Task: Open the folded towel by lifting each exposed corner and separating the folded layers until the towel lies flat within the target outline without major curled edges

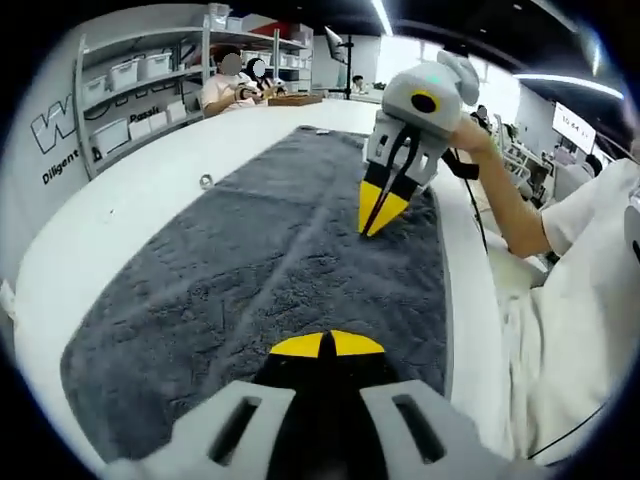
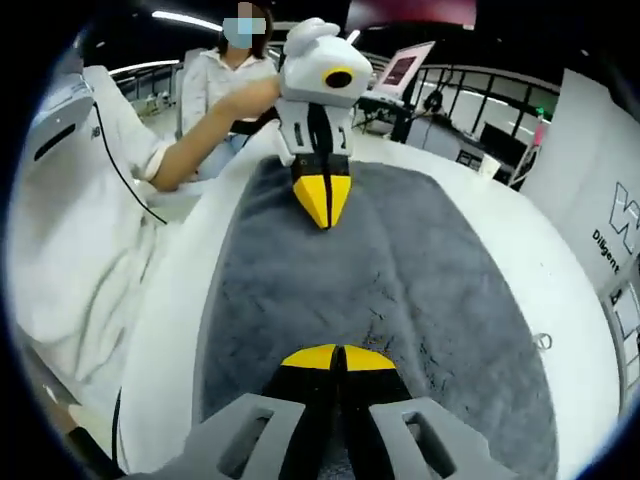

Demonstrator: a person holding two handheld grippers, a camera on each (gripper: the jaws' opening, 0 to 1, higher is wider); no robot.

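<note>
A dark grey towel (image 1: 250, 270) lies spread open on the white table (image 1: 120, 230), with a faint crease running along its length. My left gripper (image 1: 327, 345) is shut, its yellow tips low over the near end of the towel. At the opposite end my right gripper (image 1: 372, 228), held by a person's hand, points down with its tips together on the towel near the edge. In the right gripper view the towel (image 2: 400, 270) stretches away from the shut right gripper (image 2: 337, 357) to the left gripper (image 2: 325, 215), whose closed tips touch the fabric.
A small metal ring (image 1: 205, 181) lies on the table beside the towel, also seen as the ring (image 2: 541, 341). Shelves with white bins (image 1: 130, 75) stand behind. The person's white sleeve (image 1: 580, 300) is close to the table edge.
</note>
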